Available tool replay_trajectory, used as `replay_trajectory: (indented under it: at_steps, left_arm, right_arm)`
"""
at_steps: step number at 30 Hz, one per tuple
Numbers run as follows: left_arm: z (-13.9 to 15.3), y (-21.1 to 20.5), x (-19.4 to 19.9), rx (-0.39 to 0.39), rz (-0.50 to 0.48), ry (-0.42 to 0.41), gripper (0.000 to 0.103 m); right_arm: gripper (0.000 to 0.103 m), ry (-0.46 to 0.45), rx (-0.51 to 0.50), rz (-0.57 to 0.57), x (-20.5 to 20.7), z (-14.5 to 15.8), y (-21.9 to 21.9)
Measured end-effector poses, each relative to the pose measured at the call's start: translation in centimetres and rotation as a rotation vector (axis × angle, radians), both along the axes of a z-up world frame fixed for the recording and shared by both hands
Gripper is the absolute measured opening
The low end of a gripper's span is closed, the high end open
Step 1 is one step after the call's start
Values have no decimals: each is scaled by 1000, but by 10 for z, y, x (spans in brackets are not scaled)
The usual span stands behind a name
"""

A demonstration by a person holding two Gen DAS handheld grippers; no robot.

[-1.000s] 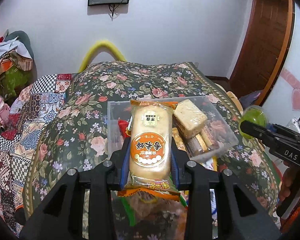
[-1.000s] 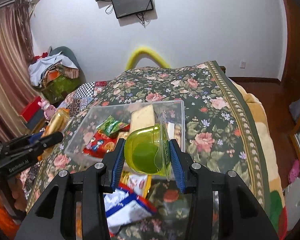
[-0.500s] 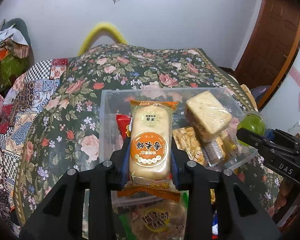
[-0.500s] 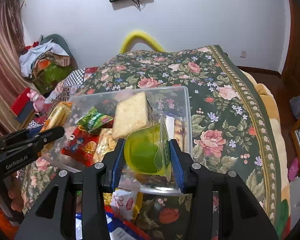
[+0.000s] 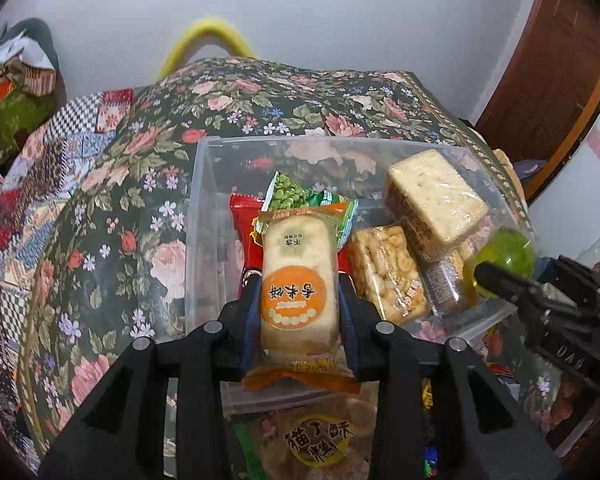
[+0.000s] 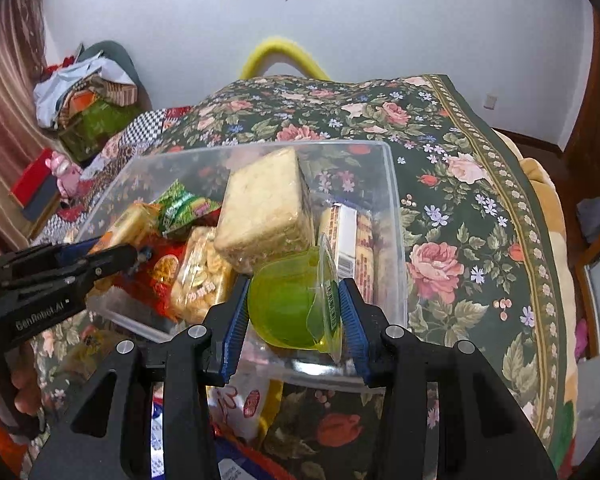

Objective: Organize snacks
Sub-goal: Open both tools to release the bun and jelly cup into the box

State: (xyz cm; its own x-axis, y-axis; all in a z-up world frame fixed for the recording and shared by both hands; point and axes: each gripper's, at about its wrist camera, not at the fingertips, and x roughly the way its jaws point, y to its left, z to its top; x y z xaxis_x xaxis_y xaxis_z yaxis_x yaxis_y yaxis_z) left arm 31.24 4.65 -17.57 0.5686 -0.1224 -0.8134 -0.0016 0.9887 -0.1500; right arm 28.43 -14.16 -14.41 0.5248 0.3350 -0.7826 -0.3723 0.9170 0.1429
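The clear bin (image 5: 204,216) on the bed (image 6: 480,184) is open at the top. Its left strip beside the red packet (image 5: 240,216) lies bare, and so does the far end behind the green pea bag (image 5: 288,196). The middle and right are crowded: a tilted wrapped cake block (image 6: 264,212) rises above the rim, over a peanut brittle pack (image 5: 388,276). Loose packets (image 6: 240,400) clutter the near bedspread.
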Motion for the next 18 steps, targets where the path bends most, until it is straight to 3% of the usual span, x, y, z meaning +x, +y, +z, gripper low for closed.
replay_trajectory:
  at_steps: [8,14,18]
  left_arm:
    - [30,7,-23,-17,14,-65,59]
    - [52,9,-51,-26,17,-116,72]
    - [56,10,-75,-17,1,-124,74]
  right_arm:
    - [45,-19,32,-6,-12,16,-6]
    - [64,-52,47,12,-37,29,-1]
    - [84,-57,34,39,-57,25,14]
